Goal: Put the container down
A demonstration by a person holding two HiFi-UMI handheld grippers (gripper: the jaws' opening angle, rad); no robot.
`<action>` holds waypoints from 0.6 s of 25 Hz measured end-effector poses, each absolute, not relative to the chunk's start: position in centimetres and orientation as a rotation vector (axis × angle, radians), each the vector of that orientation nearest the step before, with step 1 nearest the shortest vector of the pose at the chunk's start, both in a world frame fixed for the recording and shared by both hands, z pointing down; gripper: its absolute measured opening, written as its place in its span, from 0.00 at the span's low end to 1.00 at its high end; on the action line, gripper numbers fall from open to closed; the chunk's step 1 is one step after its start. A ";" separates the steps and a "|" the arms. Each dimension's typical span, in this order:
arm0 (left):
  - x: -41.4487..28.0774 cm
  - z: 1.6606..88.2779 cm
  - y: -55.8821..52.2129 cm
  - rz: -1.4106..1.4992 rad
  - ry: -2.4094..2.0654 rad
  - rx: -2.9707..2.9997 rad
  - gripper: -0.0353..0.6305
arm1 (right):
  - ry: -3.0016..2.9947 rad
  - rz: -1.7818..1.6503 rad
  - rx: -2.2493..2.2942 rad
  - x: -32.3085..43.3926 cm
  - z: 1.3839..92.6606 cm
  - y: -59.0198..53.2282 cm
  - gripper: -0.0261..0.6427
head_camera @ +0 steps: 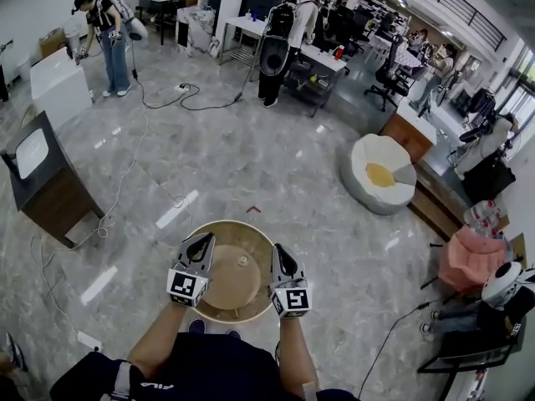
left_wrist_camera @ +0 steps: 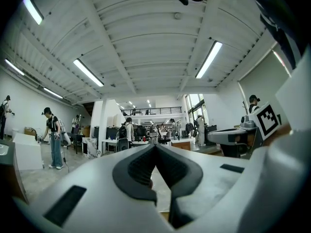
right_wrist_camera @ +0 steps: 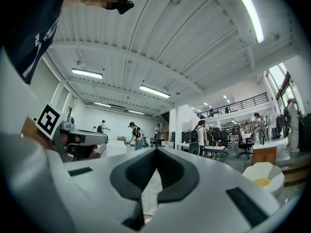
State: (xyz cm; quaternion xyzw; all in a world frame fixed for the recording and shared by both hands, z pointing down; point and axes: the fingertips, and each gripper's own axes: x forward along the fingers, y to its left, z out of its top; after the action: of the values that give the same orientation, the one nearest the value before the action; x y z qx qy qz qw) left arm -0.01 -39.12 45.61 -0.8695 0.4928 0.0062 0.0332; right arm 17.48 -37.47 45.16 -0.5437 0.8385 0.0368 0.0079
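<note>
A round tan container [head_camera: 234, 278] with a small knob in its middle hangs in front of the person, above the marble floor. My left gripper [head_camera: 203, 241] is on its left rim and my right gripper [head_camera: 277, 254] is on its right rim. Both point level and away from the body. In the left gripper view the dark pads [left_wrist_camera: 141, 171] meet at their tips, with a tan sliver of the container [left_wrist_camera: 164, 215] low between them. In the right gripper view the right gripper [right_wrist_camera: 155, 149] likewise has its tips together.
A dark wooden cabinet [head_camera: 46, 182] stands at the left, with a cable [head_camera: 125, 182] trailing across the floor. A white beanbag seat [head_camera: 378, 174] and a pink chair [head_camera: 472, 257] are at the right. People [head_camera: 280, 40] stand at desks at the far end.
</note>
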 end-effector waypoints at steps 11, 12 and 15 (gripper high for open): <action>0.2 45.0 -38.7 0.023 1.517 -2.672 0.09 | 2.642 0.142 -1.676 17.5 44.7 -37.1 0.08; 0.2 45.1 -38.6 0.024 1.521 -2.674 0.09 | 2.647 0.143 -1.675 17.5 44.9 -37.0 0.08; 0.1 45.4 -38.6 0.032 1.526 -2.672 0.09 | 2.650 0.151 -1.676 17.6 45.0 -37.0 0.08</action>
State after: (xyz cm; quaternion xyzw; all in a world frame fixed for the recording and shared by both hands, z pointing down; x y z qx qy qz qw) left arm 0.12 -38.55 45.38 -0.8679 0.4956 0.0103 0.0323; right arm 17.61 -36.96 44.96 -0.5340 0.8441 0.0480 0.0014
